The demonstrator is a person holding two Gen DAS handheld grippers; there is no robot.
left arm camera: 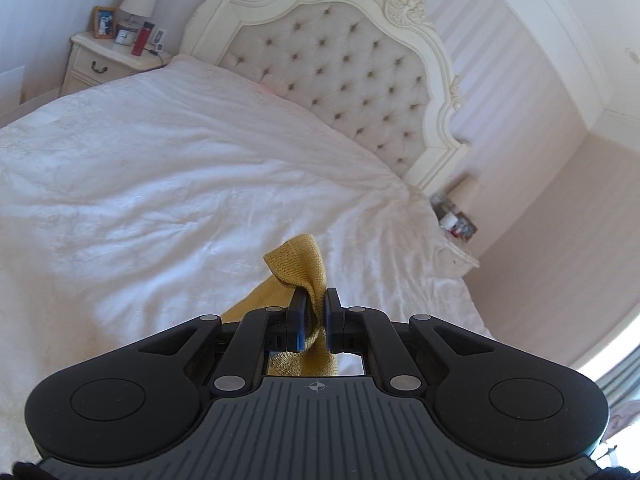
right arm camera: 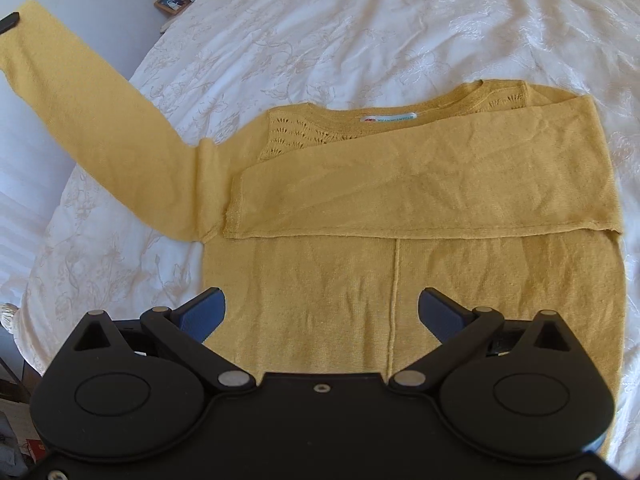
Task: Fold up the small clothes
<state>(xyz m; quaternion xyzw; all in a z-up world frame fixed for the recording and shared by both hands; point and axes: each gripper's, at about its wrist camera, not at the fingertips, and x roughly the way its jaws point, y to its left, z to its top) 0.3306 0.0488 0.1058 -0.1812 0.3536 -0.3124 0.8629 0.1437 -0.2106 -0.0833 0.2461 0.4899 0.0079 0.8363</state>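
A mustard-yellow knit sweater [right arm camera: 400, 272] lies flat on the white bedspread [right arm camera: 320, 28], neck away from me, with a white label at the collar. Its right sleeve [right arm camera: 440, 184] is folded across the chest. Its left sleeve [right arm camera: 100, 120] rises off the bed toward the upper left. My left gripper [left arm camera: 315, 304] is shut on that sleeve's cuff [left arm camera: 298, 260], which sticks up between the pads; one dark fingertip [right arm camera: 9, 22] shows at the sleeve's end in the right wrist view. My right gripper [right arm camera: 322, 312] hovers open above the sweater's lower body, nothing between its fingers.
The bed has a tufted cream headboard [left arm camera: 340, 68]. A bedside table [left arm camera: 108, 56] at the far left carries a lamp, a photo frame, a clock and a red bottle. Another small table [left arm camera: 460, 232] with clutter stands at the bed's right side by the wall.
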